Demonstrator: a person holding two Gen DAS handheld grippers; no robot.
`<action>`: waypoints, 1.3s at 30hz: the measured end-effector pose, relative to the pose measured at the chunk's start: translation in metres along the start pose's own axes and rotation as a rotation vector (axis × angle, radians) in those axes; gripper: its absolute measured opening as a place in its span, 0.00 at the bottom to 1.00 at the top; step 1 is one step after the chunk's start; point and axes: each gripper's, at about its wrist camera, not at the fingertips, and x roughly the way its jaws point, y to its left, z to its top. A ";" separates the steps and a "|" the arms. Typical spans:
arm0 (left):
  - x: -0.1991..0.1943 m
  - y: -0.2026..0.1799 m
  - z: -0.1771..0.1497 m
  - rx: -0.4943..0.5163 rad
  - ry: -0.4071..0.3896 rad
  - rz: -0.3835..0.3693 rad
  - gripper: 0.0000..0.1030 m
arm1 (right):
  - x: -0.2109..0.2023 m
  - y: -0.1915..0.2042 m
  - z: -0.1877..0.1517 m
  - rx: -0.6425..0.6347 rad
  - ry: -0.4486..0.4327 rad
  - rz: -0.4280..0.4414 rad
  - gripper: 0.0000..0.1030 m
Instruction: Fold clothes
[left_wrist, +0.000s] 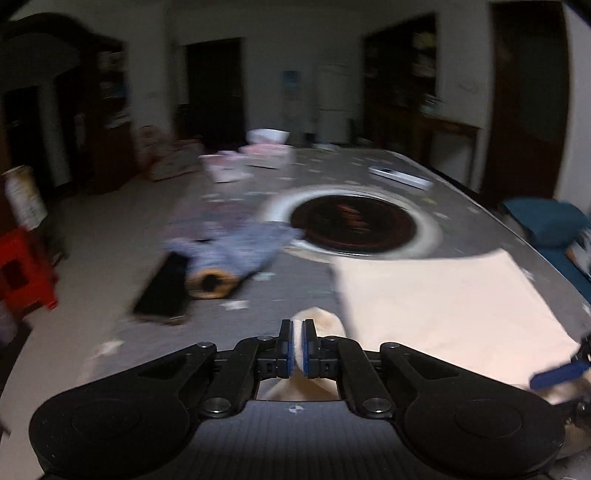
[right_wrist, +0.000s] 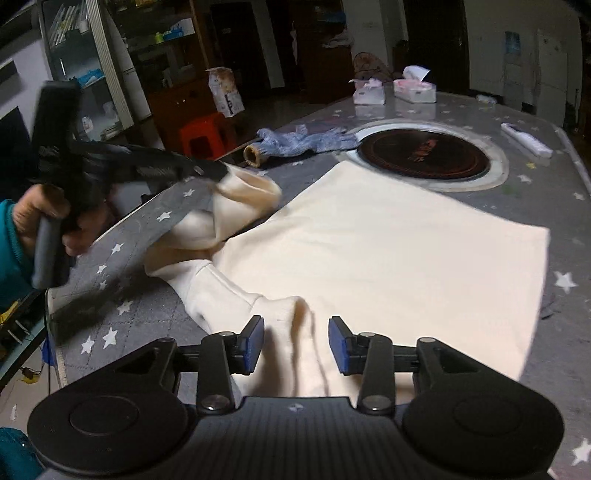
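On the starred table (right_wrist: 554, 229), the left tool (left_wrist: 297, 347) pinches the cream garment's (right_wrist: 388, 240) sleeve; the right tool (right_wrist: 296, 345) gapes above it.

A garment (right_wrist: 388, 251) lay spread on the table (right_wrist: 576, 236), just before the round inset plate (right_wrist: 424, 151). Its sleeve (right_wrist: 240, 195) ran off to the left, its cuff in the left gripper (left_wrist: 297, 345). A glove (right_wrist: 303, 140) lay left of the plate, tissue boxes (right_wrist: 413, 90) behind it, and a flat box (right_wrist: 526, 140) to its right.
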 end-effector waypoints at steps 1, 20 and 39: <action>-0.004 0.011 -0.002 -0.025 -0.001 0.017 0.05 | 0.004 0.001 -0.001 0.000 0.005 0.004 0.38; -0.047 0.132 -0.056 -0.309 0.023 0.276 0.05 | -0.031 0.093 -0.052 -0.360 0.070 0.146 0.05; -0.054 0.049 -0.044 -0.120 0.079 0.009 0.07 | -0.037 0.051 -0.043 -0.119 -0.001 0.047 0.36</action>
